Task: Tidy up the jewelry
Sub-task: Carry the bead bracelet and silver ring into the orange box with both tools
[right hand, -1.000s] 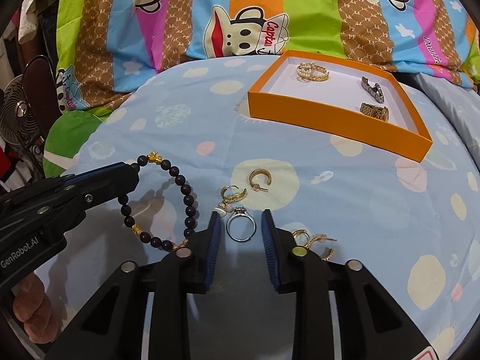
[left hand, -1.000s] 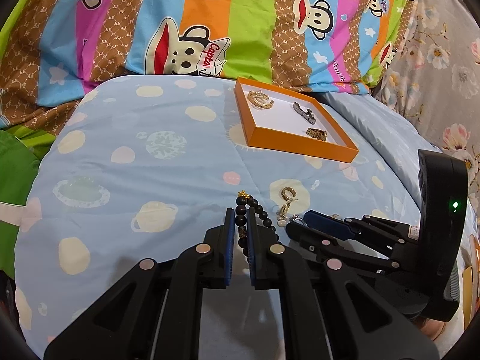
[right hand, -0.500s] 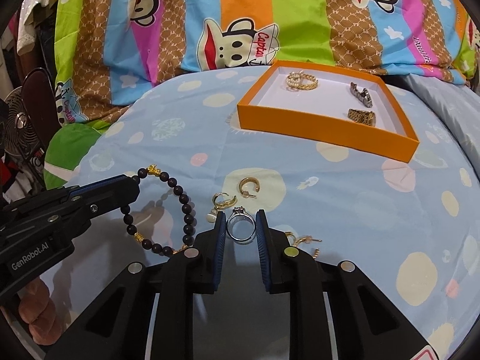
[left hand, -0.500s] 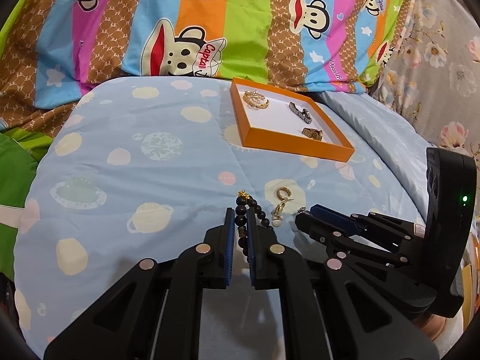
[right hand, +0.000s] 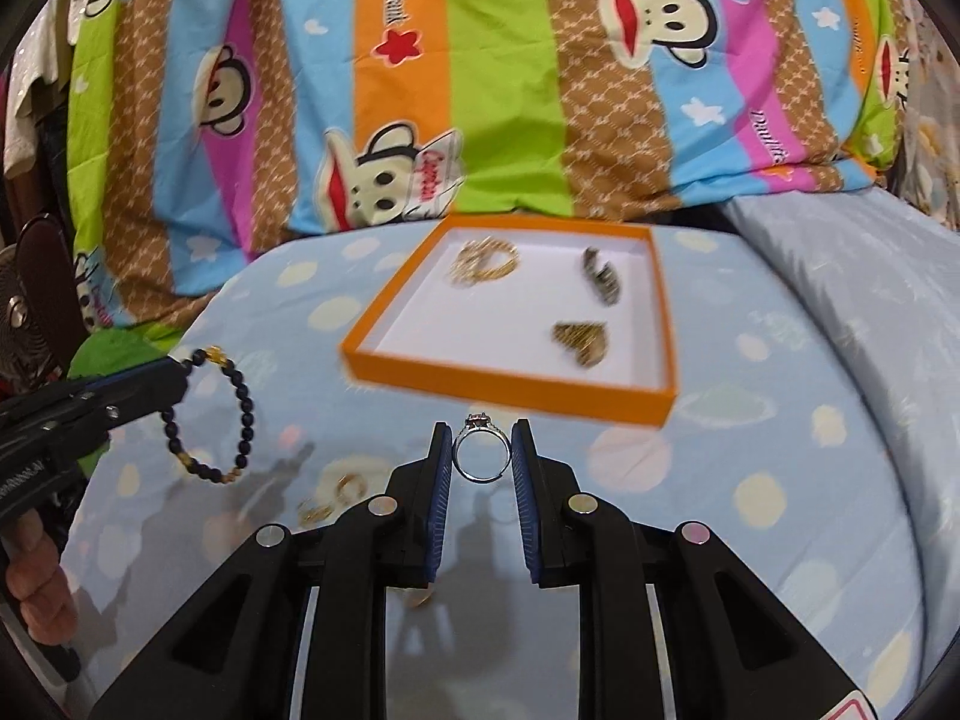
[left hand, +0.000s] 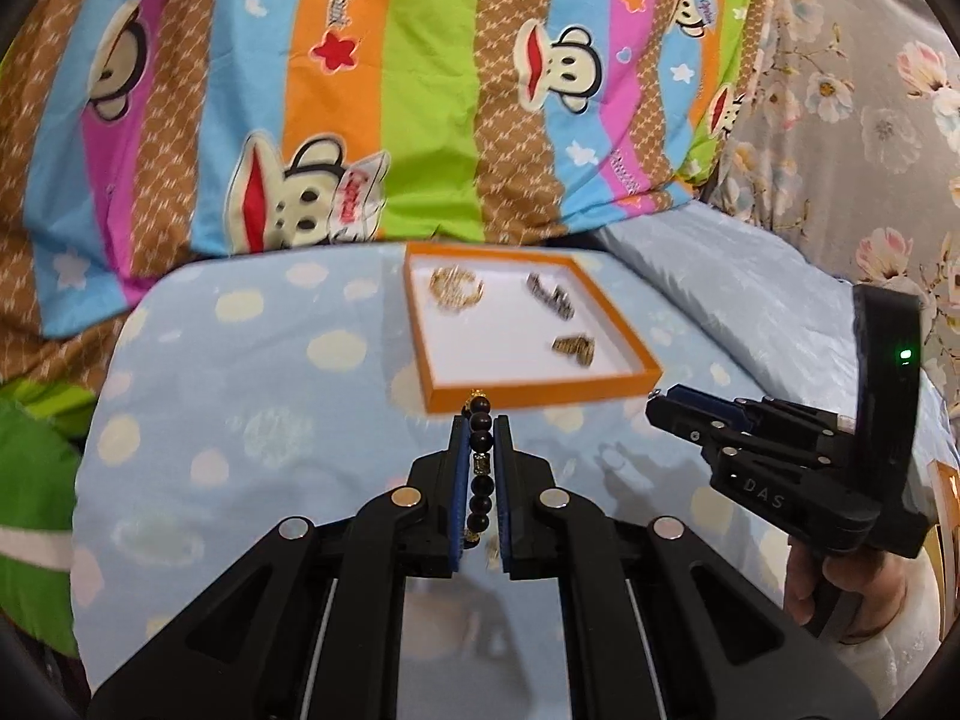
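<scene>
My left gripper (left hand: 480, 426) is shut on a black bead bracelet (left hand: 481, 468) and holds it in the air; from the right wrist view the bracelet (right hand: 213, 420) hangs from the left gripper (right hand: 174, 375). My right gripper (right hand: 480, 438) is shut on a silver ring (right hand: 480, 456), lifted above the bedding; it also shows in the left wrist view (left hand: 660, 408). The orange tray (right hand: 510, 387) lies just beyond both grippers and holds a gold bracelet (right hand: 483, 261), a dark piece (right hand: 600, 279) and a gold piece (right hand: 579, 339). The tray also shows in the left wrist view (left hand: 540, 390).
Gold hoop earrings (right hand: 330, 501) lie on the light blue spotted bedding (right hand: 750, 450) below and left of my right gripper. A striped cartoon quilt (right hand: 480, 90) rises behind the tray. A floral cloth (left hand: 870, 120) is at the right.
My right gripper closed on the ring and lifted it. Both grippers rose and moved toward the tray with the bracelet and ring; the earrings stayed on the bedding.
</scene>
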### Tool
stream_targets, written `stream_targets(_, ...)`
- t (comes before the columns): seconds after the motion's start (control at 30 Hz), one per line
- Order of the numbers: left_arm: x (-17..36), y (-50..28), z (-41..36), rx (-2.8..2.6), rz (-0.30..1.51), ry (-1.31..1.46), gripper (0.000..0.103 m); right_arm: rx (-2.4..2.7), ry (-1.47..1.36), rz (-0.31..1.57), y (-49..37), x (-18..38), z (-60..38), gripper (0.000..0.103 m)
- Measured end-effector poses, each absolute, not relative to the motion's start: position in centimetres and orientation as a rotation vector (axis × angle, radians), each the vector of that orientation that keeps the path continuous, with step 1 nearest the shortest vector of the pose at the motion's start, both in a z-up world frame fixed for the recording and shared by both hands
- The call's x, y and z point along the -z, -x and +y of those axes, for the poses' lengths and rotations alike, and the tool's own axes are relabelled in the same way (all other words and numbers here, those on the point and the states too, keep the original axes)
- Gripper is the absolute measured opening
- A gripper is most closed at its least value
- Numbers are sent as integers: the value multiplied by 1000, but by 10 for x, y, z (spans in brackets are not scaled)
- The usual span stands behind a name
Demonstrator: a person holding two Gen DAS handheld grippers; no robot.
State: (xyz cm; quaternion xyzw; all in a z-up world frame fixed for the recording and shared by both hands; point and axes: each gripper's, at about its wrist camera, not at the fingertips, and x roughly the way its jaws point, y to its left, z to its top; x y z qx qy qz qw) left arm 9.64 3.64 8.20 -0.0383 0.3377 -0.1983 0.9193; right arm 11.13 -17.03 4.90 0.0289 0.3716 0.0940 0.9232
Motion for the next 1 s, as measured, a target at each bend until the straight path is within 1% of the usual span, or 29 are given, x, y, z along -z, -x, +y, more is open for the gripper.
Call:
stream_targets(0.17,-104,-141,11,428,637,77,7,-170,-107,764,-160,-52,-196,19)
stream_targets(0.27,-105,-167,-4,416,617,59,7,-165,-124,770,-187,-49,-200,19)
stream_targets(0.4,-93,-205,-19,406,640,74,7,-165,-128,783,-221,-38,-198,19)
stream_targets(0.57,-65,-236,-26,393,681,93,7,-167,-147,810,-245,-20,-196,19)
stream_targets(0.8,-35,-248,-25,385,724,105,8,-160,-138,838,-260,-2,-193,19)
stream_targets(1.0,-27,-250,-24,371,729,102,9,-157,-133,842,-265,4,-192,19)
